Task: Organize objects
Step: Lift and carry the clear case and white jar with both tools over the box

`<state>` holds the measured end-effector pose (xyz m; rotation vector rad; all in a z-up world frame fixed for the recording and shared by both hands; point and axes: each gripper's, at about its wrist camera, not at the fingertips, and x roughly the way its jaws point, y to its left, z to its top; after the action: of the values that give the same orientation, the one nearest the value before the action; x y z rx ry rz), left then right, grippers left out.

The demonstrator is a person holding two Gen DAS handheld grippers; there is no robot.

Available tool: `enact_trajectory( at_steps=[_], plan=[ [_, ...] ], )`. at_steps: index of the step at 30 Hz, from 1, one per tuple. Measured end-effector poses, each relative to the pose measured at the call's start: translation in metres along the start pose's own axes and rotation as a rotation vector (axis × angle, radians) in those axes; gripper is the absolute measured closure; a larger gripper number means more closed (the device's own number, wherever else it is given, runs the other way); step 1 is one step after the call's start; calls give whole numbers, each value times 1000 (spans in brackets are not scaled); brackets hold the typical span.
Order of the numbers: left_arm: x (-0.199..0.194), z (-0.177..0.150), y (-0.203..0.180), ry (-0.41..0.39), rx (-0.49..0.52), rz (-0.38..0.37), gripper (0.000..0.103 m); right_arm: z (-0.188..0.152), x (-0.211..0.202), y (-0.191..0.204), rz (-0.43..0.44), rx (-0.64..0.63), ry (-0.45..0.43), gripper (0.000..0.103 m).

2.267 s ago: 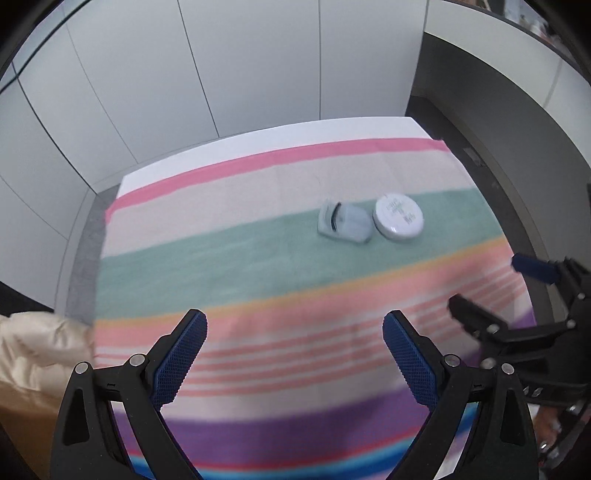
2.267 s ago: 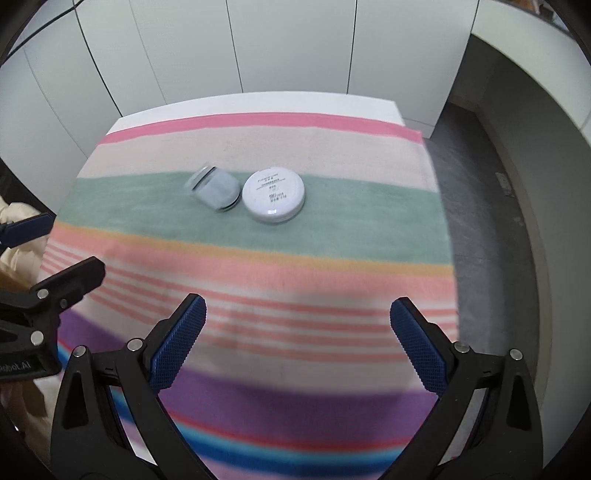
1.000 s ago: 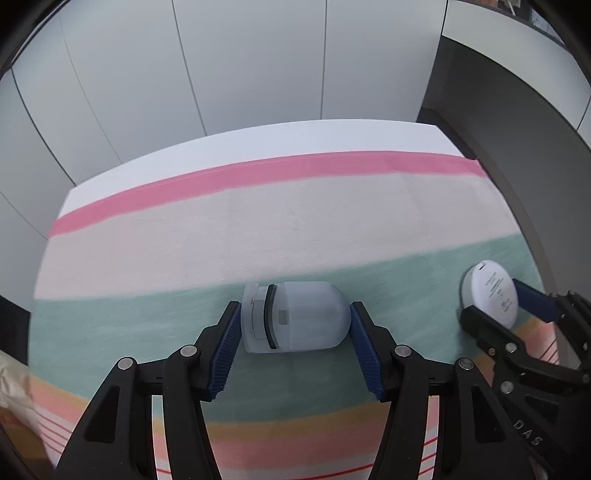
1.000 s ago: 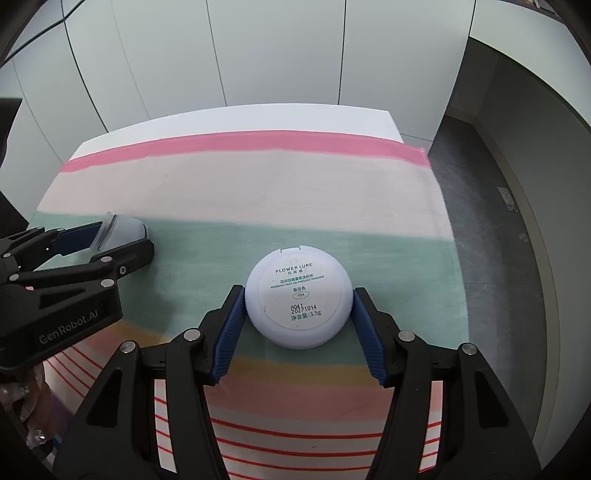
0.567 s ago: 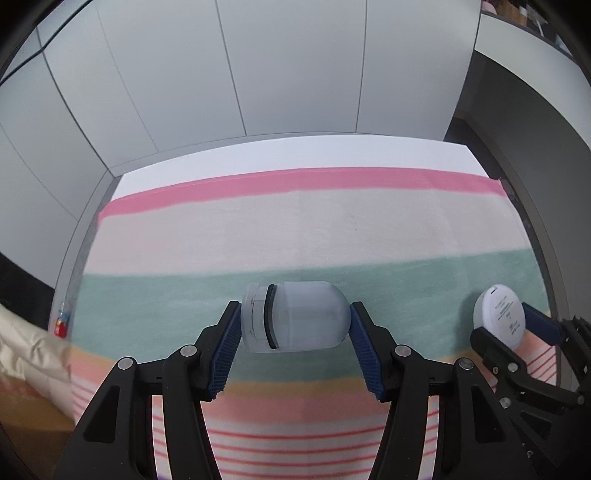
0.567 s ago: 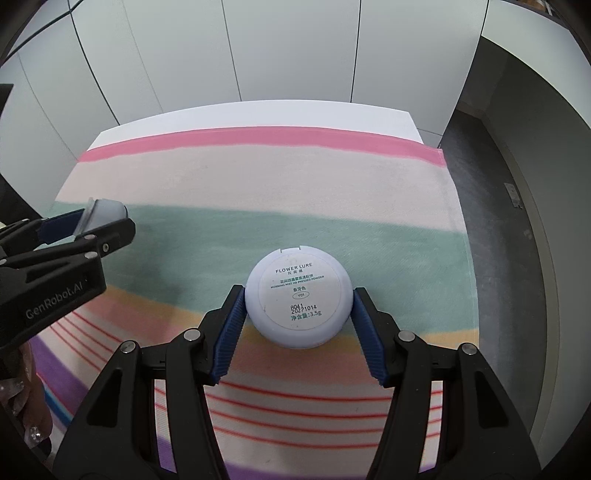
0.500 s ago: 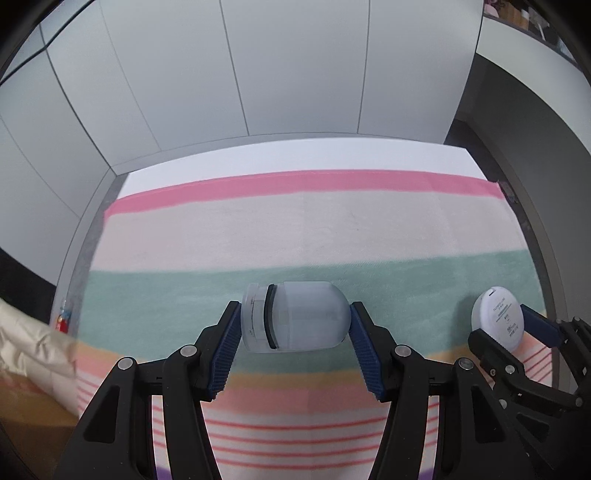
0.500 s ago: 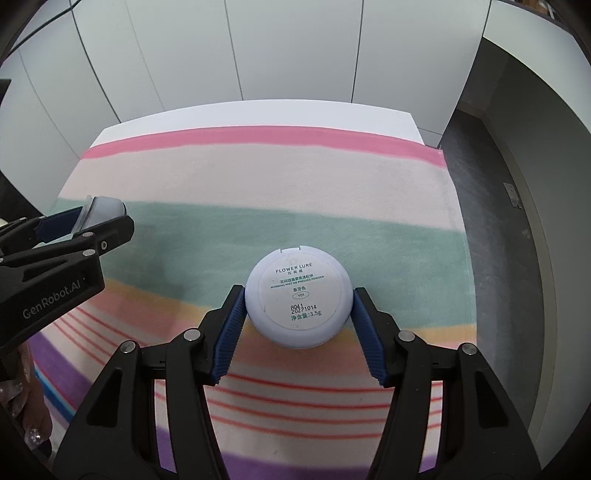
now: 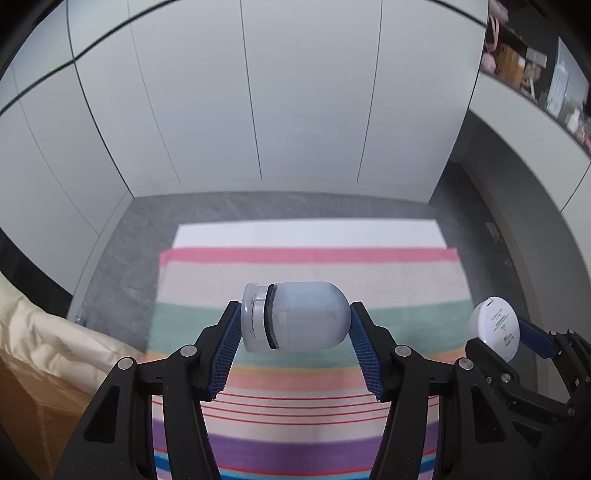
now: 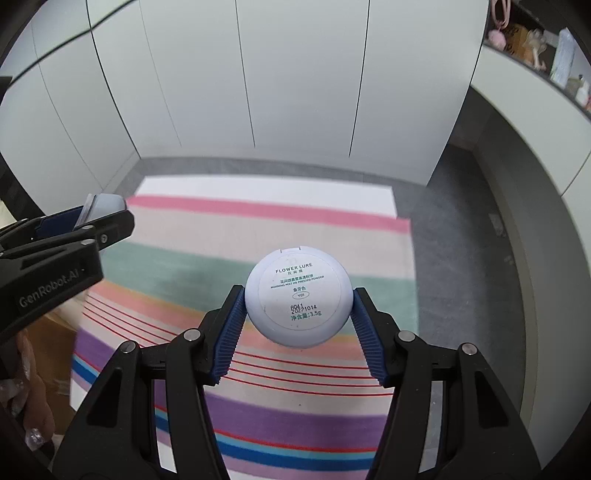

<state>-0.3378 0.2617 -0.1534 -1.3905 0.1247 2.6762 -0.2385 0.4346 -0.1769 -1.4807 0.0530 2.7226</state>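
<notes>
A frosted white jar (image 9: 295, 315) with a clear cap on its left end lies sideways between the blue pads of my left gripper (image 9: 293, 325), which is shut on it high above the striped cloth (image 9: 310, 273). My right gripper (image 10: 298, 308) is shut on a round white powder compact (image 10: 298, 297), printed label facing the camera, also lifted well off the cloth. In the left wrist view the compact (image 9: 495, 328) shows at the right edge in the right gripper (image 9: 517, 339). The jar (image 10: 101, 206) and left gripper (image 10: 96, 221) appear at the left of the right wrist view.
The striped cloth (image 10: 258, 229) covers a white table (image 9: 306, 236) standing on grey floor (image 9: 122, 240). White cabinet panels (image 9: 258, 110) rise behind. A cream cushion (image 9: 48, 339) and a brown box (image 9: 33, 417) sit at the left. A shelf with small items (image 10: 535, 33) runs along the right wall.
Both grippers have risen with their objects: the table looks smaller and farther below, and the floor around it has come into view. The grips on jar and compact are unchanged.
</notes>
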Motion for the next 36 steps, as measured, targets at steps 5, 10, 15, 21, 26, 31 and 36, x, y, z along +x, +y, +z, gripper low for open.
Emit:
enact_trajectory(
  at_steps=[5,10,15,21,26,31,36],
  plan=[
    [-50,13,2,-63,28,28,44,20,-51,-4,36,44,-43,43],
    [-87,12,10,-77,2,35,44,26,-91,5,4,6,-107,43],
    [-99,5,16,-32,-24,33,44,23,-104,9,-10,-2,-111,43],
    [-118,-4,15,-33,0,67,44,19,-123,4,-7,34,-112,43],
    [-149,-22,13,-65,47,82,44,0,-144,4,-24,45,-108,43],
    [-181,-47,12,-85,77,64,44,-25,-164,6,-25,52,-103,43],
    [-209,-75,16,-90,95,54,44,-52,-189,5,-26,71,-109,43]
  ],
)
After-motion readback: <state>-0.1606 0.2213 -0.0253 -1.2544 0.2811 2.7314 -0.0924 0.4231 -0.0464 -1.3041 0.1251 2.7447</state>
